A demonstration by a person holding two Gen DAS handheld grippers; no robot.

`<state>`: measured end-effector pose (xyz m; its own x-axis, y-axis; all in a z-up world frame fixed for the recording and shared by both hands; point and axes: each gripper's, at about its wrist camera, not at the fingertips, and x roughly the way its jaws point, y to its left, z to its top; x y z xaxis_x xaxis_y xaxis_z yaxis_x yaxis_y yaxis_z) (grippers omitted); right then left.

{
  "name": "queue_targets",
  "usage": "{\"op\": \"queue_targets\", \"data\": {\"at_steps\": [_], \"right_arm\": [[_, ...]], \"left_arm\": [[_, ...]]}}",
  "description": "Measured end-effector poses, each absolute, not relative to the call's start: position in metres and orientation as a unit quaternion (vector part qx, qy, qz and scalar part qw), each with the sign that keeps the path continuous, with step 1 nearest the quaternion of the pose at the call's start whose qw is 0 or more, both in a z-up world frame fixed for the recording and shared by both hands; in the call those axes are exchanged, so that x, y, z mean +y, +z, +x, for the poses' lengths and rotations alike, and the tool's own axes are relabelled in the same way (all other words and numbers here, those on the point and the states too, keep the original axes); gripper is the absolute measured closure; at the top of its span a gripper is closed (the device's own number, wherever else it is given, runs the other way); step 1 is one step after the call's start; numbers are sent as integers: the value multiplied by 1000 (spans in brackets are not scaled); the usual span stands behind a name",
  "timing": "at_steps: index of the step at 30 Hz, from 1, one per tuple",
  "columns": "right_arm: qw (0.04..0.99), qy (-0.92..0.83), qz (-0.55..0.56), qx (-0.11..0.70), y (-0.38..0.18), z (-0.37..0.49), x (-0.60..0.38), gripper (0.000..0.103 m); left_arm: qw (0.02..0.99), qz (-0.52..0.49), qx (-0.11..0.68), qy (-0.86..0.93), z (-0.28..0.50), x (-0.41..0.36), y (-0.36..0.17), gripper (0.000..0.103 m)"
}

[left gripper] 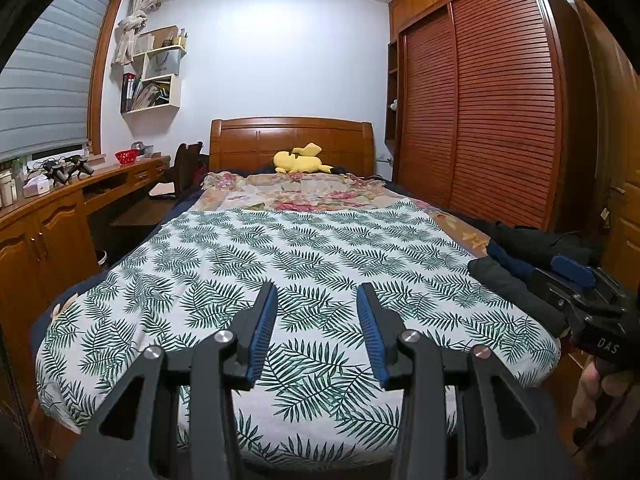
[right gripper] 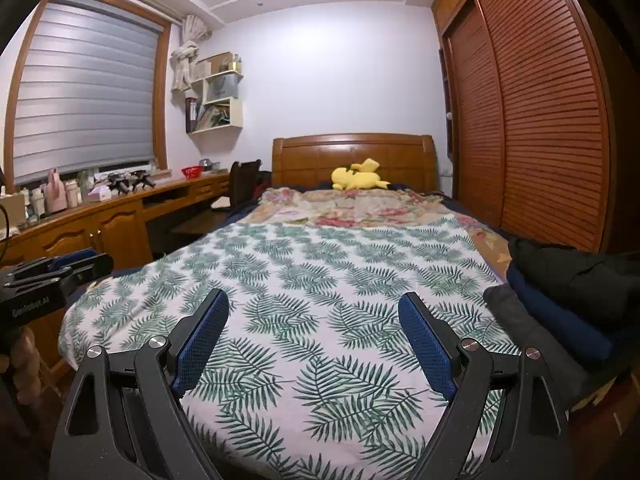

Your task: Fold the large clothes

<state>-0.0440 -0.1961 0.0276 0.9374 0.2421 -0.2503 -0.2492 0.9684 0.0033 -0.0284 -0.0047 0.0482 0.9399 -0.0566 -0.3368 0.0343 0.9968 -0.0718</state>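
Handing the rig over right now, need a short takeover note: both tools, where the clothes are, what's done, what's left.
Left tool: open, nothing between its fingers, above the near end of the leaf-print sheet.
Right tool: open wide, empty, over the same sheet.
Clothes: dark folded stack at the right edge of the bed, black on navy on grey.
Done: that stack looks folded.
Left: no garment is spread on the sheet; whether unfolded clothes remain can't be seen from these views.
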Motion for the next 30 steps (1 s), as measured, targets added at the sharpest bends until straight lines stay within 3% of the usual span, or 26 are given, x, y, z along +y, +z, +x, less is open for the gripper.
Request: {"op": "queue_targets", "data": {"at_steps": [30], "right_arm": [[985,120,-9,123,28,-42,-198,15]], "left_arm": [[984,-31,174,-23,-29,-7,46,62]]}}
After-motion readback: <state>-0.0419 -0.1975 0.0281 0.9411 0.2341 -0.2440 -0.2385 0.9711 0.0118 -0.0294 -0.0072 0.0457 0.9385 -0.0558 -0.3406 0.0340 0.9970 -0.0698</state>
